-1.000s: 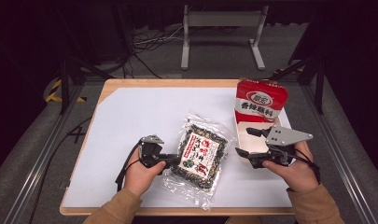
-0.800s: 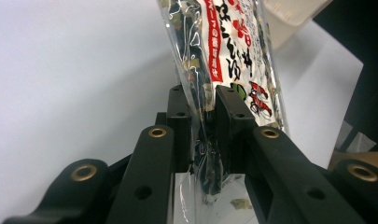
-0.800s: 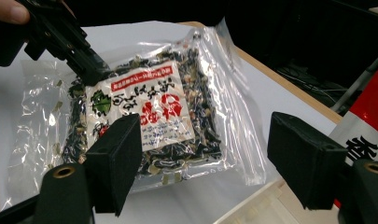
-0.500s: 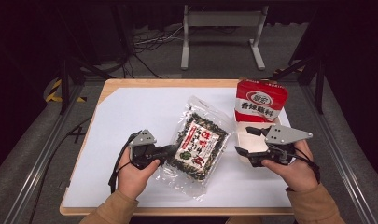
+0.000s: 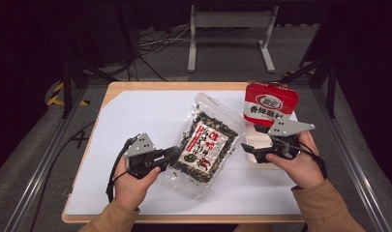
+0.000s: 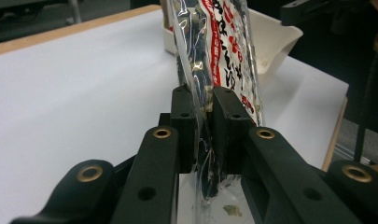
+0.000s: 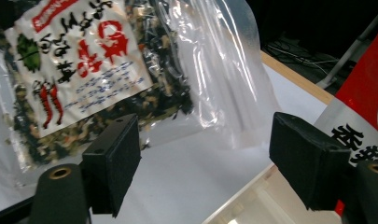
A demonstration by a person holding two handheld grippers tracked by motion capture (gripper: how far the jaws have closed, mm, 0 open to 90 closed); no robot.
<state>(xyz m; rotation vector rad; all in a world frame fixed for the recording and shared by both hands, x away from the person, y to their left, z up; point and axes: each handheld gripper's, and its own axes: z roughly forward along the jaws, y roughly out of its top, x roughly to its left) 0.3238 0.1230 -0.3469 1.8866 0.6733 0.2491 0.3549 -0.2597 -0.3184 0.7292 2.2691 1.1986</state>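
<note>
Crinkly clear plastic is pinched in the left gripper [image 6: 203, 116], jaws clamped on the seaweed bag's [image 5: 205, 145] side edge, tilting it up off the white mat [image 5: 145, 116]. It looks light, floppy and slippery, so grip the seam. Right of the bag, the right gripper [image 7: 203, 158] gapes wide over the white tray [image 5: 255, 153]; its view alone reads the label, with the red pack [image 5: 271, 104] beyond.

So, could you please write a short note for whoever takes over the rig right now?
Left gripper: shut on the clear seasoning bag at its edge, bag lifted and tilted above the white mat.
Right gripper: open, holding nothing, beside the white tray.
Red packet stands upright behind the tray.
Done: the bag is gripped and raised.
Left: probably bring the bag to the tray or the right gripper; nothing is in the tray that I can see.
</note>
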